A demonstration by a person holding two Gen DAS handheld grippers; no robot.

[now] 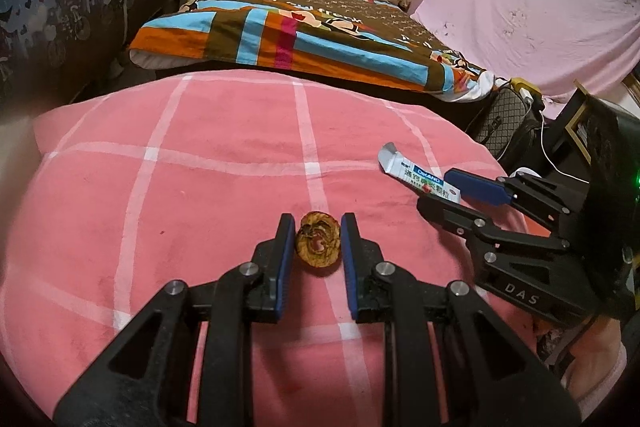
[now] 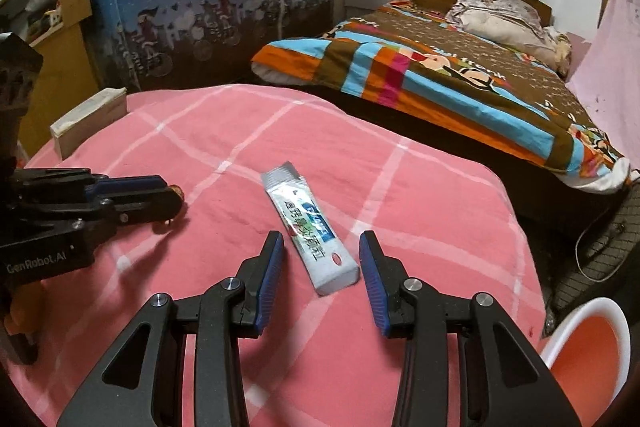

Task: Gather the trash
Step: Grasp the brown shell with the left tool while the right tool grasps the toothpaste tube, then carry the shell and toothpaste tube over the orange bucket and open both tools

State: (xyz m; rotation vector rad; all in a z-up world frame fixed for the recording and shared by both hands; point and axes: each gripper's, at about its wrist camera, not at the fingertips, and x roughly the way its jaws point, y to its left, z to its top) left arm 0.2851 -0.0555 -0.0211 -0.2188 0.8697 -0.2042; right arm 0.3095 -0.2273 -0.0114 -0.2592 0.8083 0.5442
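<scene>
A: Left gripper (image 1: 316, 223): state?

B: Closed on a brown, dried, ring-shaped fruit peel (image 1: 318, 245). Both blue pads press its sides. It sits at the fingertips, over the pink cloth with white checks (image 1: 200, 187) that covers the surface. Cannot tell whether the peel touches the cloth.

A: Right gripper (image 2: 320, 239)?

B: Jaws apart, gripping nothing. A white and silver foil sachet with blue and green print (image 2: 308, 227) lies flat on the cloth, its near end between the two fingers. There is a clear gap to the left pad. The near right corner lies just beside the right pad.

A: Relation between the two pieces of trash?

B: Well apart; the peel is to the left of the sachet. A bed with a striped brown, orange and blue quilt (image 1: 320, 27) stands behind the surface.
</scene>
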